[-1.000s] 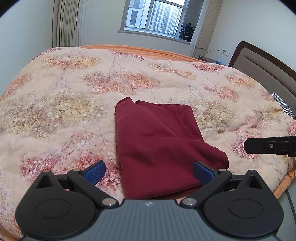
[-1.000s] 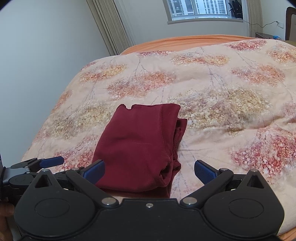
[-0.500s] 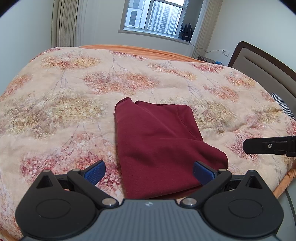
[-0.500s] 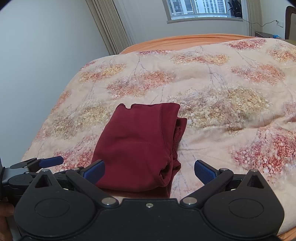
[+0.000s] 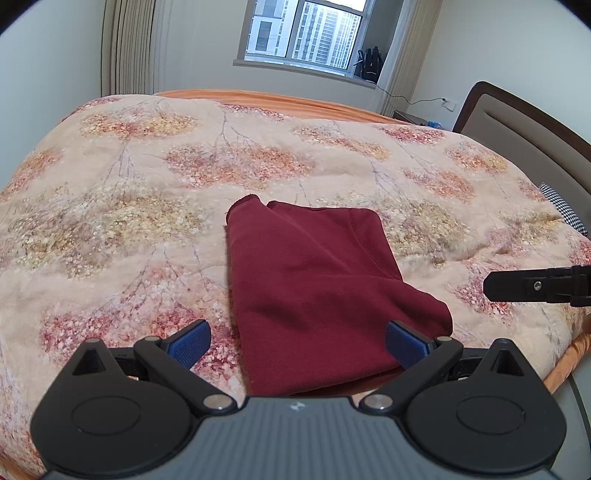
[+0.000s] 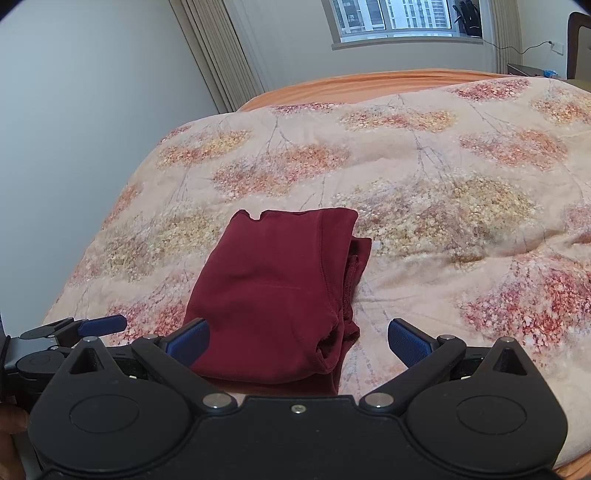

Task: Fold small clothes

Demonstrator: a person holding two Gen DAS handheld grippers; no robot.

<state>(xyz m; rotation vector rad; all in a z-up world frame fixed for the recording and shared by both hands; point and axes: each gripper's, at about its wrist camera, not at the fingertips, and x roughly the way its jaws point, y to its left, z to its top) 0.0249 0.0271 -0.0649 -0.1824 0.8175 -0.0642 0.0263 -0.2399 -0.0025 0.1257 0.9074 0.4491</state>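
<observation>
A dark red garment (image 5: 317, 288) lies folded into a compact rectangle on the floral quilt (image 5: 147, 206) near the bed's front edge. It also shows in the right wrist view (image 6: 273, 295). My left gripper (image 5: 297, 341) is open and empty, held just above the garment's near edge. My right gripper (image 6: 297, 341) is open and empty, over the garment's near right corner. A finger of the right gripper (image 5: 532, 284) shows at the right of the left wrist view. The left gripper (image 6: 77, 328) shows at the lower left of the right wrist view.
The quilt (image 6: 443, 206) covers the bed, over an orange sheet (image 5: 280, 101). A headboard (image 5: 524, 133) stands at the right, with a checked pillow (image 5: 561, 206) below it. A window (image 5: 306, 33) and curtains (image 6: 221, 62) are on the far walls.
</observation>
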